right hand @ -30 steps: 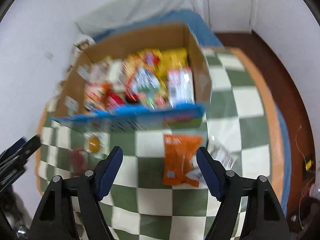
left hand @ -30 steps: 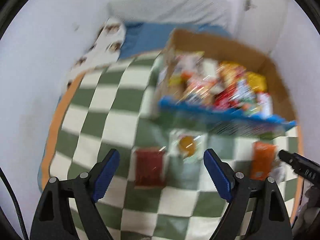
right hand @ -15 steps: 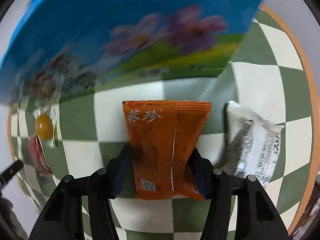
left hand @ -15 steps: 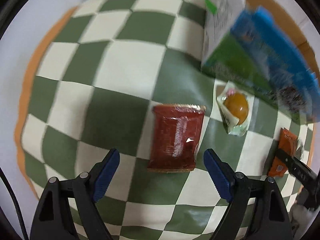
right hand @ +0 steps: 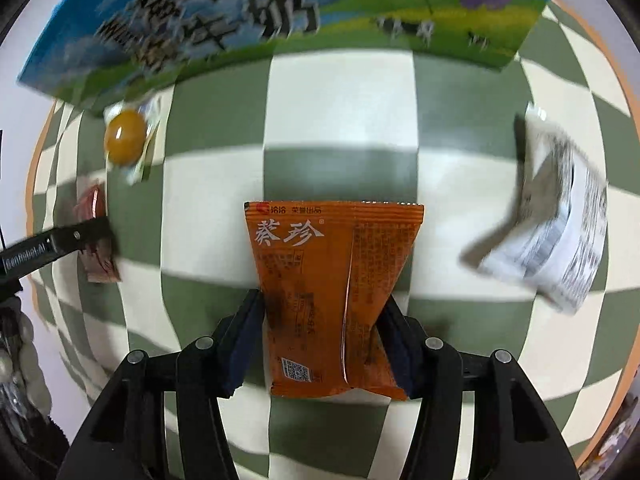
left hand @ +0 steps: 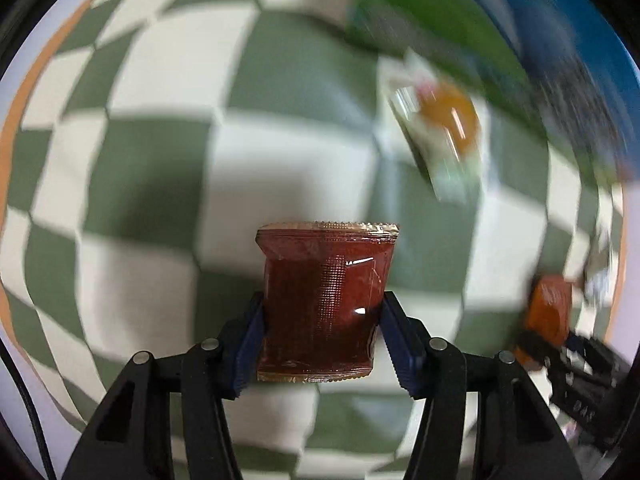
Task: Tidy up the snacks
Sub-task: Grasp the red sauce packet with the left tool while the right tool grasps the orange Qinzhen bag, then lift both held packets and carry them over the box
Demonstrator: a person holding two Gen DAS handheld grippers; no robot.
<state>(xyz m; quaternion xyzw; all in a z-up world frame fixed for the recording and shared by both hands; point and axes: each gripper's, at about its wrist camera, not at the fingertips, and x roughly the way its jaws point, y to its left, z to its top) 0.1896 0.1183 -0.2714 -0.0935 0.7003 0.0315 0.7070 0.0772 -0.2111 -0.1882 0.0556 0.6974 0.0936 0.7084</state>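
While the left gripper (left hand: 322, 334) closes, the red packet (left hand: 325, 304) sits between its jaws.

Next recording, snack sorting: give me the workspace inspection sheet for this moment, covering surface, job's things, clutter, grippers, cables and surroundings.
Surface: green-and-white checked cloth with an orange border.
Job's things: dark red packet, orange packet, clear wrapper with an orange sweet, white printed packet, printed carton standing behind them.
Clutter: nothing seen.
Grippers: left gripper closing, its pads against the dark red packet's sides; right gripper clamped on the orange packet, pinching it in at the waist.
Cables: a thin black cable at the left wrist view's edge.
Surroundings: pale surface beyond the cloth's border; otherwise too blurred to tell.
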